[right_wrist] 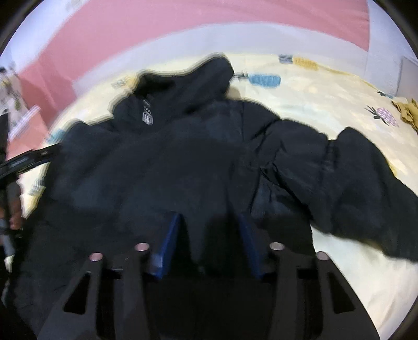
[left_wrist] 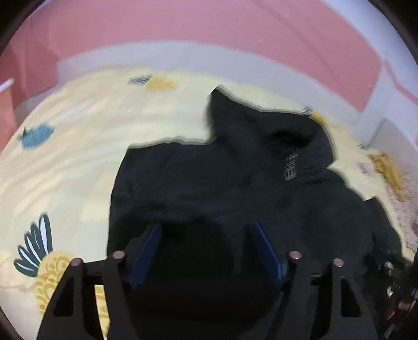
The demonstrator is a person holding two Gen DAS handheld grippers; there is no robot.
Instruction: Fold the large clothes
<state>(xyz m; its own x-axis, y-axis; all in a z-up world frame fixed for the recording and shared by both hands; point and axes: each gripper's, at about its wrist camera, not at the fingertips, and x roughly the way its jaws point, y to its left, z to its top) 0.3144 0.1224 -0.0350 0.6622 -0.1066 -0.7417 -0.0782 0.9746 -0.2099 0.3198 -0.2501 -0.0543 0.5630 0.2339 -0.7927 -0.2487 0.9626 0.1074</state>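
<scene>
A large black padded jacket (left_wrist: 235,183) (right_wrist: 156,170) lies spread on a pale yellow patterned bedsheet (left_wrist: 78,157) (right_wrist: 326,99). Its hood (left_wrist: 235,117) (right_wrist: 196,78) points away from me, and a small grey logo (left_wrist: 290,167) (right_wrist: 147,115) sits at the collar. One sleeve (right_wrist: 352,170) lies crumpled out to the right. My left gripper (left_wrist: 206,227) hovers low over the jacket's near left part, blue pads apart with black fabric between them. My right gripper (right_wrist: 209,217) is over the near middle, pads apart with a ridge of fabric rising between them. Both views are blurred.
A pink and white wall or headboard (left_wrist: 209,26) (right_wrist: 183,23) runs behind the bed. A mustard yellow cloth (left_wrist: 386,170) (right_wrist: 408,112) lies at the far right of the sheet. A person's hand (right_wrist: 14,209) and a dark tool part (right_wrist: 31,157) show at the left edge.
</scene>
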